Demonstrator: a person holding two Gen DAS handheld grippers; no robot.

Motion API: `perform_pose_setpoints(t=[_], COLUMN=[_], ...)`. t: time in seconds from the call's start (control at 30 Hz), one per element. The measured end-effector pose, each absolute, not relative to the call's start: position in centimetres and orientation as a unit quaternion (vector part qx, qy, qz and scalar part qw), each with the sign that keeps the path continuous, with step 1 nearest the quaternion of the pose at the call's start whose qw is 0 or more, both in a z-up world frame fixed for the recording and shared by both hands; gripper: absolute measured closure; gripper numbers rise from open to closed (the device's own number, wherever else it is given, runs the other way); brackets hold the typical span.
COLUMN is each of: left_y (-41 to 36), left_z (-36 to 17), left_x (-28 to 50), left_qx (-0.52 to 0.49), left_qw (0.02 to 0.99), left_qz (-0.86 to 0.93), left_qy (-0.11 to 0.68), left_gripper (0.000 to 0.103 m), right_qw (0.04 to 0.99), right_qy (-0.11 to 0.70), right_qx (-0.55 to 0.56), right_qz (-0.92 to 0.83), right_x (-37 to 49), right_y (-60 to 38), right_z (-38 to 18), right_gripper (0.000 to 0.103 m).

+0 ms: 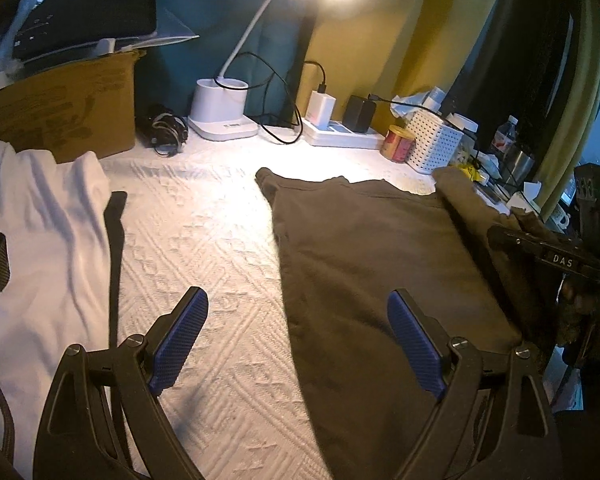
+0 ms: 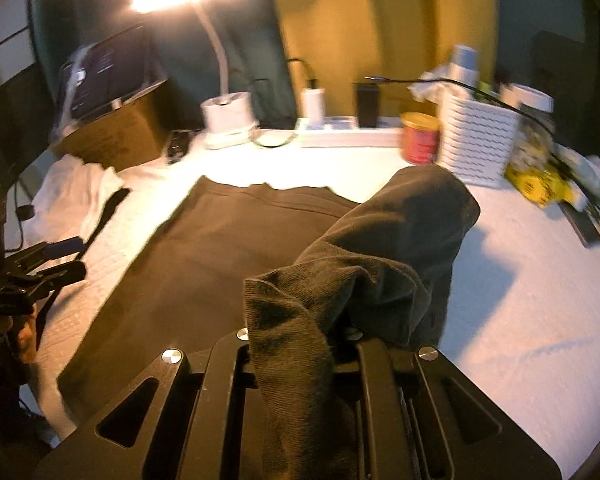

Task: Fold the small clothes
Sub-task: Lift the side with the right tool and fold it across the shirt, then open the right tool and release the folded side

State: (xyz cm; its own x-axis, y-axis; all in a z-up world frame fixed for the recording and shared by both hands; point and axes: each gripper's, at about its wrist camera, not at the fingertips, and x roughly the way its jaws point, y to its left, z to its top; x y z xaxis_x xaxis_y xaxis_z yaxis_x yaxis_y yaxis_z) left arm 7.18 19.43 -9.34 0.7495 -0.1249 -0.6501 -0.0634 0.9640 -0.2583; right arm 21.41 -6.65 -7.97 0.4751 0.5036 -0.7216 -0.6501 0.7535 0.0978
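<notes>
A dark brown garment (image 1: 380,264) lies flat on the white textured cover (image 1: 204,248). In the right wrist view, my right gripper (image 2: 300,338) is shut on a lifted flap of this brown garment (image 2: 384,240), which arches over the flat part and hides the fingertips. My left gripper (image 1: 298,320) stands open just above the garment's left edge, with nothing between its blue pads (image 1: 180,340). From the left wrist view, the right gripper (image 1: 500,238) sits at the garment's right side. The left gripper (image 2: 70,258) shows at the left of the right wrist view.
A white garment (image 1: 44,240) and a black strap (image 1: 116,240) lie to the left. Along the back stand a cardboard box (image 1: 64,112), a lit desk lamp (image 1: 220,112), a power strip (image 1: 340,136), a red can (image 1: 396,144) and a white perforated basket (image 1: 436,144), with loose cables.
</notes>
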Motion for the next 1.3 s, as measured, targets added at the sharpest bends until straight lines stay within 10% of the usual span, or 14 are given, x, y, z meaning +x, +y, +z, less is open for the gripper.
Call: perform_pose_setpoints(t=[0.57,0.73,1.3], left_y=[21.1,21.2,17.0], left_z=[-8.6,-8.0,-6.7], left_x=[4.2,3.6,5.0], left_qx=[-0.146,-0.145,-0.120], left_qw=[0.927,0.929,0.930], left_qz=[0.019,0.029,-0.001], left_qy=[0.344,0.339,0.349], left_gripper=[0.013,0.013,0.013], right_qw=[0.773,0.744,0.790], right_qy=[0.429,0.416,0.355], right_qx=[-0.147,-0.178,-0.151], right_qz=[0.443,0.492,0.477], right_x=[17.3,13.9,12.3], right_y=[2.6,4.6,-3.2], right_z=[-10.8,-10.4,-6.5], right_gripper=[0.090,0.042,0.041])
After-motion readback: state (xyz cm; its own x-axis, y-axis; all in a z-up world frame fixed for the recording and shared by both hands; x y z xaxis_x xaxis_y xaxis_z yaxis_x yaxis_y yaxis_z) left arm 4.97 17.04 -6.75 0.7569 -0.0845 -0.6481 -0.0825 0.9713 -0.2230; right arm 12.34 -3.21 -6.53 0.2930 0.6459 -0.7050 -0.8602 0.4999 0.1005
